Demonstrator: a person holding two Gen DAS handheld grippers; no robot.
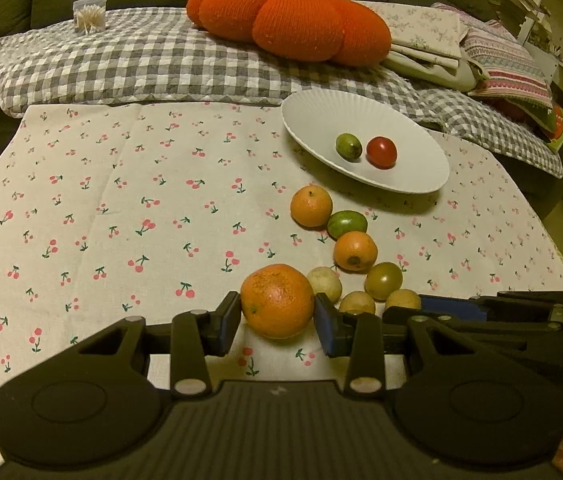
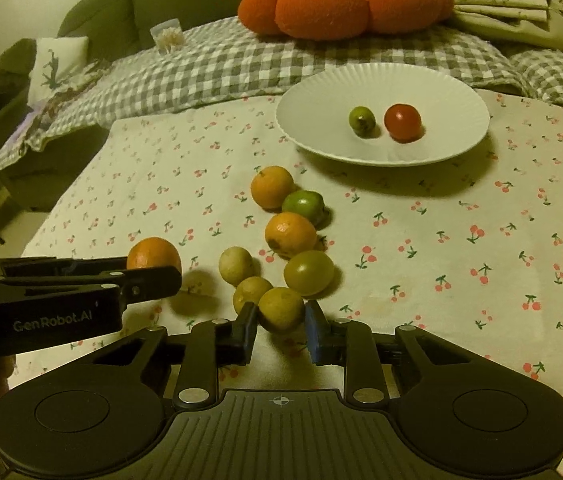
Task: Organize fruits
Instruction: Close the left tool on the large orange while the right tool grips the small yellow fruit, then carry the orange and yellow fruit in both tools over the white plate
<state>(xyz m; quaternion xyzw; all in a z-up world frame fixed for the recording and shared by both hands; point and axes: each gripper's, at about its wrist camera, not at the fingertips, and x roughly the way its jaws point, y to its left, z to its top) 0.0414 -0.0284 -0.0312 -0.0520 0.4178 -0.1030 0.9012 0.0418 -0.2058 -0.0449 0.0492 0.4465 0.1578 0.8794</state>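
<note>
My left gripper is shut on a large orange, its pads against both sides; the orange also shows in the right wrist view behind the left gripper. My right gripper is shut on a small yellow-brown fruit. A white plate at the back holds a small green fruit and a red tomato. Loose on the cloth are two small oranges, a green fruit, a green tomato and two pale round fruits.
The table wears a cherry-print cloth. Behind it is a checked blanket with an orange pumpkin cushion, folded linens and a small cotton-swab box. The table edge drops off at the right.
</note>
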